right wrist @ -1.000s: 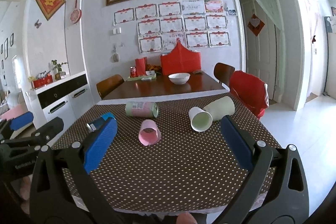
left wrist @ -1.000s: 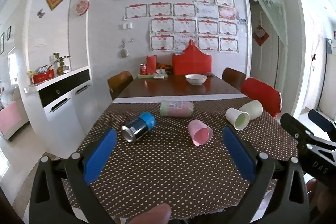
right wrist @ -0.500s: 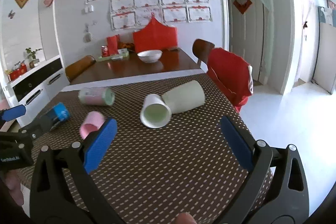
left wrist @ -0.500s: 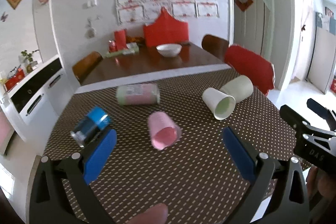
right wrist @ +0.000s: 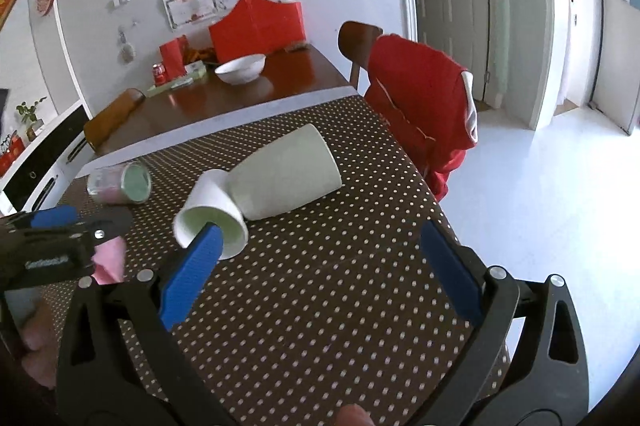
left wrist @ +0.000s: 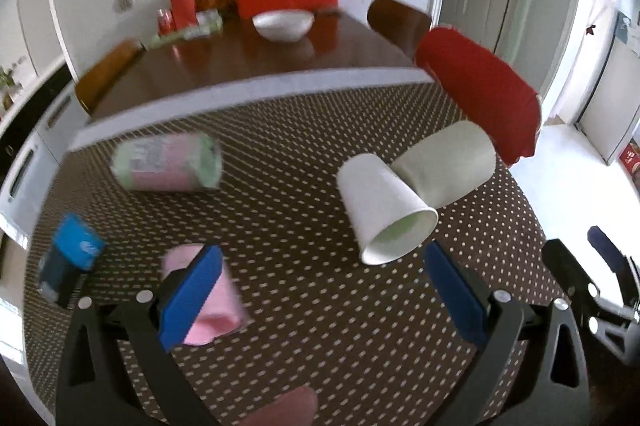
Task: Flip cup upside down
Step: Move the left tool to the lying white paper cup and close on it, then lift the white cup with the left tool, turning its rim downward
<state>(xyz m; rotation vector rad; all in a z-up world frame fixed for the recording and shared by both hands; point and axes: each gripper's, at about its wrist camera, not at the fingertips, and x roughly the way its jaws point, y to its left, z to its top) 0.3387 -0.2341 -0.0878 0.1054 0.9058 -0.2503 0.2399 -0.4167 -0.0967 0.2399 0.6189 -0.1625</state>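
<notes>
Several cups lie on their sides on the dotted brown tablecloth (left wrist: 320, 306). A white paper cup (left wrist: 384, 210) lies with its mouth toward me, touching a larger pale green cup (left wrist: 448, 162). A pink cup (left wrist: 224, 298) lies partly behind my left finger. My left gripper (left wrist: 320, 290) is open and empty above the cloth, in front of the white cup. My right gripper (right wrist: 320, 266) is open and empty; its left finger overlaps the white cup (right wrist: 212, 214), with the pale green cup (right wrist: 288, 174) behind.
A green-and-pink cup (left wrist: 168, 162) and a blue-capped steel cup (left wrist: 68, 262) lie at the left. A white bowl (left wrist: 283, 23) and red boxes stand on the bare far end of the table. A chair draped in red (right wrist: 420, 106) stands at the right edge.
Both grippers have moved forward and down toward the table, to the right. The cups loom larger; the pink cup has slid behind the left gripper's finger. No cup has moved.
</notes>
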